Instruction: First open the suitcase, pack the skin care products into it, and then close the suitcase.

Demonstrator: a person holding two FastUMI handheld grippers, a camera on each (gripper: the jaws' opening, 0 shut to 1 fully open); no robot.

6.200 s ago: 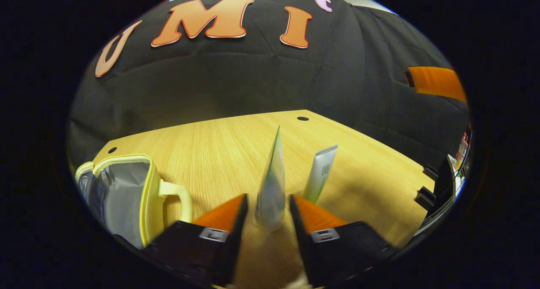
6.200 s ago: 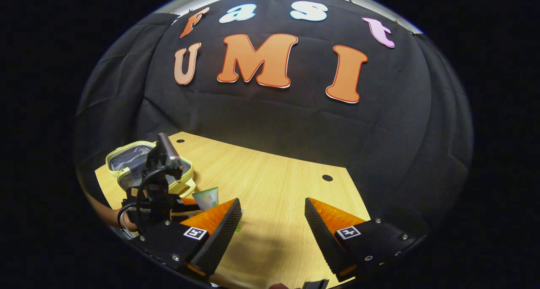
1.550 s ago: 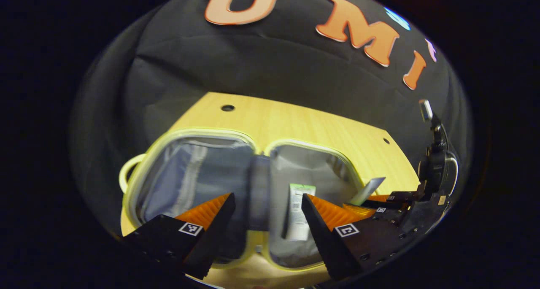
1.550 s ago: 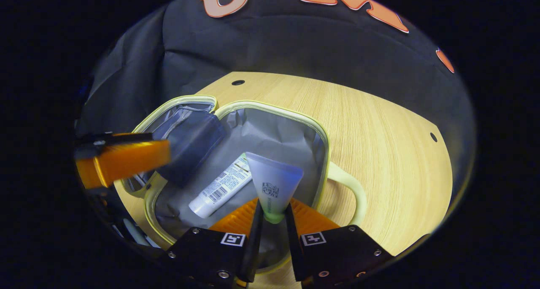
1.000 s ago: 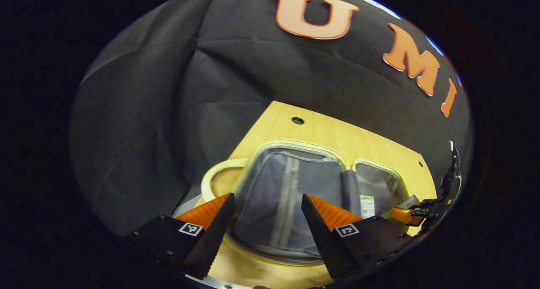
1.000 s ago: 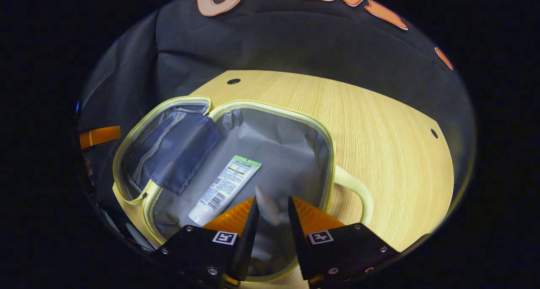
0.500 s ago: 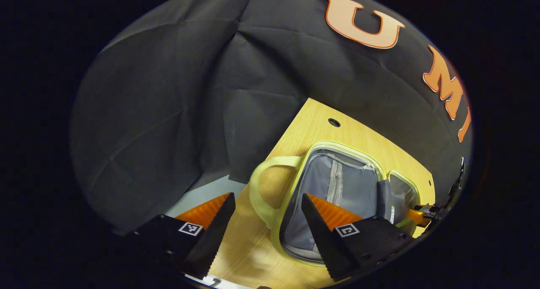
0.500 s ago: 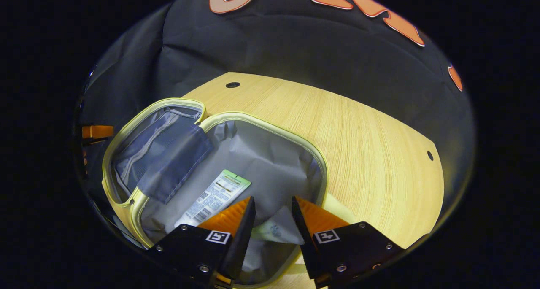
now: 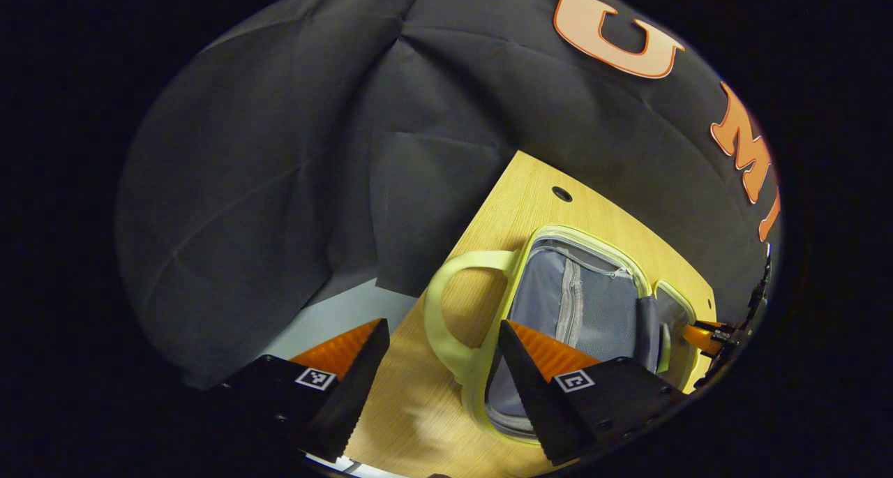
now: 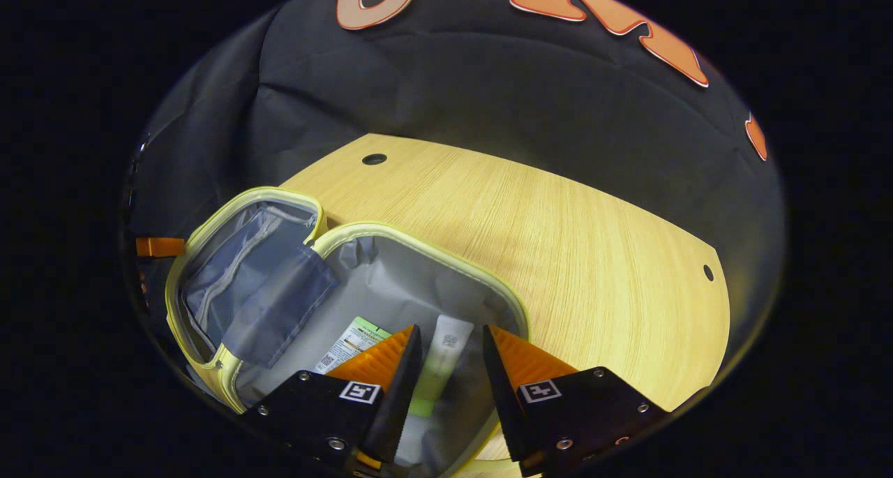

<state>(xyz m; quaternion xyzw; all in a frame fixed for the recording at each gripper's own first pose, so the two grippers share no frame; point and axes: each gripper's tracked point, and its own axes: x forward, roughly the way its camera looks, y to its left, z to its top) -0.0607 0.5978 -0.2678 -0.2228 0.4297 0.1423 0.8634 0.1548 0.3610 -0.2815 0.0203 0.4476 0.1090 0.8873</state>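
One suitcase (image 10: 230,269) lies open on the wooden table (image 10: 558,241), and two skin-care tubes lie in its grey lining. In the right gripper view, the right gripper (image 10: 446,366) hangs with its jaws apart over the pale tube (image 10: 441,363), the labelled tube (image 10: 345,349) just left of it. In the left gripper view, the left gripper (image 9: 443,366) is spread wide, the suitcase's loop handle (image 9: 446,310) between its fingers.
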